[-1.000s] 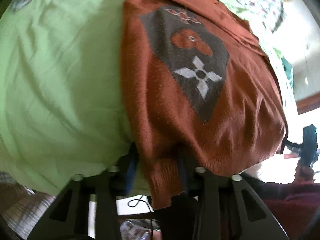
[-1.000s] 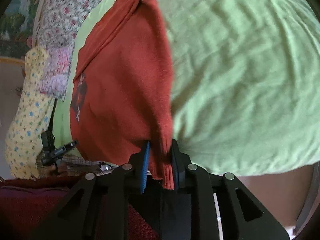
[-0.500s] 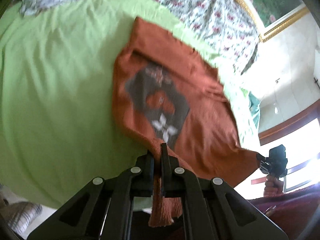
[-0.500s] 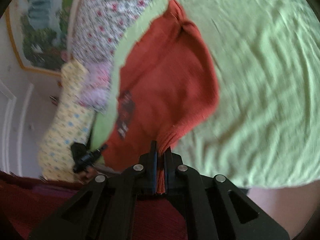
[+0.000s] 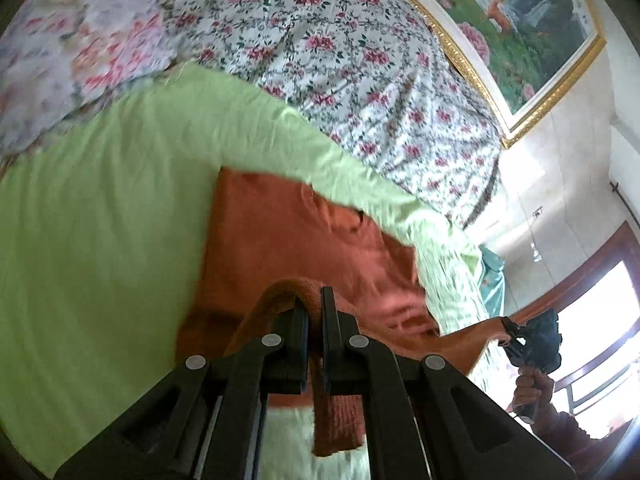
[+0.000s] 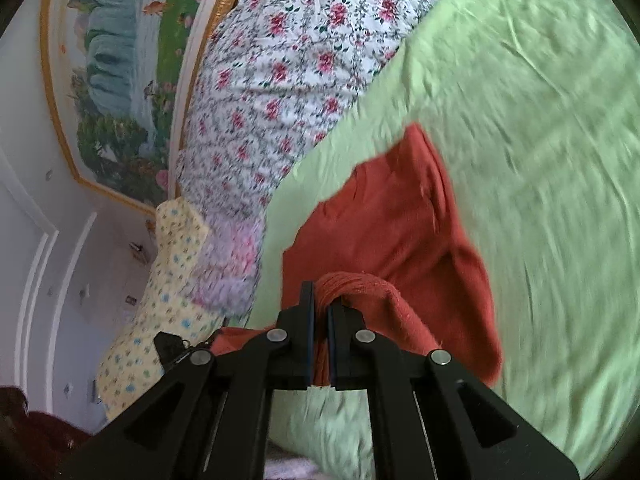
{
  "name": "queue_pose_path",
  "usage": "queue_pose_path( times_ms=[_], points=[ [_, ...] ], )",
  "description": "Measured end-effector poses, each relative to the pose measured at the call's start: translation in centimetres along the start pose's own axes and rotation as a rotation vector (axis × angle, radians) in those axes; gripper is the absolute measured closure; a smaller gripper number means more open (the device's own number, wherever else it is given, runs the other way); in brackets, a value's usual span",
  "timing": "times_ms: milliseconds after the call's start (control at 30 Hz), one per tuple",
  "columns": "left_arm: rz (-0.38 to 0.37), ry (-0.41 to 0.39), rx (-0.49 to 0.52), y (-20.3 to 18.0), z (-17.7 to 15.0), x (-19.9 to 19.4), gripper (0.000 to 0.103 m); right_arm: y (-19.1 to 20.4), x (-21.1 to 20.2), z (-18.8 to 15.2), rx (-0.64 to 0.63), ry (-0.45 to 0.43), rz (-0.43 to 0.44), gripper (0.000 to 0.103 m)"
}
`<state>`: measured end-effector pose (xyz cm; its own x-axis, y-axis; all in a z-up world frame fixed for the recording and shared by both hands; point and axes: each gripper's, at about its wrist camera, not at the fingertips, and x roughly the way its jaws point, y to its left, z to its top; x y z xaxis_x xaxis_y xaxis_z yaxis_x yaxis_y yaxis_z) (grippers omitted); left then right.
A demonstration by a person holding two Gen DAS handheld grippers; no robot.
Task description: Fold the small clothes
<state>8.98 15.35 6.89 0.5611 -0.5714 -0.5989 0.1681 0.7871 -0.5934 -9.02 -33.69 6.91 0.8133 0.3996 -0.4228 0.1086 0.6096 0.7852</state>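
Both hems are now pinched and lifted. A second ago each gripper's jaws stood apart around the sweater's ribbed bottom edge; now the left gripper (image 5: 316, 312) is clamped tight on a bunch of that knitted hem, and the right gripper (image 6: 321, 308) is clamped on the hem's other corner. The rust-orange sweater (image 5: 288, 232) no longer lies flat with its grey patterned front showing: its lower half is raised off the green sheet (image 5: 100, 220) and arches over the jaws, so only plain orange fabric shows ahead of each gripper, with the rest resting on the sheet beyond the fingertips. A short ribbed tail hangs below the left jaws toward the camera. This reads as the start of a bottom-to-top fold, the hem being carried forward toward the collar.

Counted: one sweater, two grippers, one green sheet, one floral bedspread (image 5: 360, 60) farther ahead, one gold-framed painting (image 5: 520, 20) on the wall, one yellow dotted cloth (image 6: 160, 280) left of the right gripper, and one pale pink floral pillow (image 5: 68, 60).
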Motion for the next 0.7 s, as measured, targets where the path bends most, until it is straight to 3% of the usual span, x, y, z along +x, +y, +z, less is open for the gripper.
queue_pose_path(
  times_ms=[233,433,700],
  points=[
    [0.05,-0.001,-0.026,1.2,5.6,7.0,0.101,-1.6,6.6,7.4,0.005,0.013,-0.031,0.097],
    [0.108,0.02,-0.115,4.6,7.8,11.7,0.101,-3.5,11.7,12.1,0.029,0.051,-0.078,0.097],
    [0.203,0.065,-0.214,9.2,7.7,17.2,0.1,-8.4,16.7,14.1,0.098,0.118,-0.229,0.097]
  ],
)
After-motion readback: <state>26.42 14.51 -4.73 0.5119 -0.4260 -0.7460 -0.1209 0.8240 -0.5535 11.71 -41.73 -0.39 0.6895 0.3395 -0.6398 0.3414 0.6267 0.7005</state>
